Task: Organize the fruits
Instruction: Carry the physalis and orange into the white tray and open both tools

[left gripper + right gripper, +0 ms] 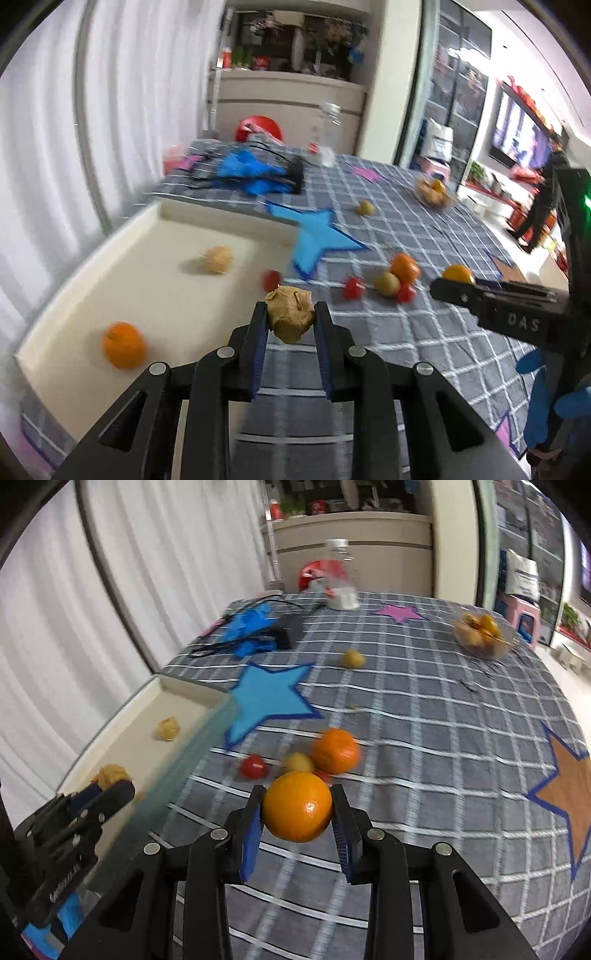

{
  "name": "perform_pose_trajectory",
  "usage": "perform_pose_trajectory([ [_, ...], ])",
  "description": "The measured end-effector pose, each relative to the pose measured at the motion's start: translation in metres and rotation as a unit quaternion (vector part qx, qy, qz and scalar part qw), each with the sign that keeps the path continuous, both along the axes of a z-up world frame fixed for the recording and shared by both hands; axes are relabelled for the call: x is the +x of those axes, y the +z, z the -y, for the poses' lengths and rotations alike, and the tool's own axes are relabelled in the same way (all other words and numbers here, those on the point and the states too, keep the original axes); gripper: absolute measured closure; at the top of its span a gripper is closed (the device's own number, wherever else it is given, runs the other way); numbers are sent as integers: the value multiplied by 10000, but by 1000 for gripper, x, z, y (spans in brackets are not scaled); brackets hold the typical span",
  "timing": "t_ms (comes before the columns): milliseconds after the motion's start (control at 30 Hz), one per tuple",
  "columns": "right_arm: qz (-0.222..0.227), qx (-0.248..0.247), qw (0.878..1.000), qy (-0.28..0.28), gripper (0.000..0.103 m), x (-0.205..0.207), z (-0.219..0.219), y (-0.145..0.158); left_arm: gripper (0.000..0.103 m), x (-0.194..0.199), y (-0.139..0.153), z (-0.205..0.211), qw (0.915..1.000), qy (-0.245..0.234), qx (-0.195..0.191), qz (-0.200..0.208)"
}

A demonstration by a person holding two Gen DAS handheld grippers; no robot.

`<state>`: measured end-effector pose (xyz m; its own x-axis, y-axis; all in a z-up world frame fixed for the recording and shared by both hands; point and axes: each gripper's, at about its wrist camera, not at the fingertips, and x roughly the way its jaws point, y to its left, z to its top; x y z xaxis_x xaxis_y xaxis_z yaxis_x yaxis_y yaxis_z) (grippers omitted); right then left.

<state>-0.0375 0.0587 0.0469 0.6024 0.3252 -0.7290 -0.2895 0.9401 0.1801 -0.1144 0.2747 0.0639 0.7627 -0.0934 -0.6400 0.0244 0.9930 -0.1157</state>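
The left tongs (290, 314) clamp a tan, wrinkled walnut-like fruit (290, 314) between their blue-padded fingers, holding it just above the near edge of a cream tray (92, 258) that sits at the left side of the tabletop (443, 738). Inside the tray lie an orange (123, 345) near the front and a second tan fruit (218, 259) farther back.

The right tongs (297, 806) grip a glossy orange (297, 805), their jaws spread wide around it, over the grey checked cloth that covers the tabletop. Just beyond it, a loose cluster of fruit rests on the cloth: another orange (335, 750), a yellowish fruit (299, 762) touching it, and a small red fruit (253, 767) a little to the left. A further yellowish fruit (352, 658) sits alone near the middle of the tabletop, beside a large blue star (269, 698) on the cloth.

At the far right, a clear bowl (484, 635) holds more orange and tan fruit. A clear plastic bottle (340, 576) stands at the far edge, near a tangle of blue material and black cable (258, 631).
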Motion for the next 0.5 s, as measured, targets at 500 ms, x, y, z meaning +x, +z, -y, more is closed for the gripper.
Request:
perform_pose_trajectory([
  [500,-315,-40,9914,1266,67,19,-143,-8,76,3,-12,-110,9934,1144,24,-73],
])
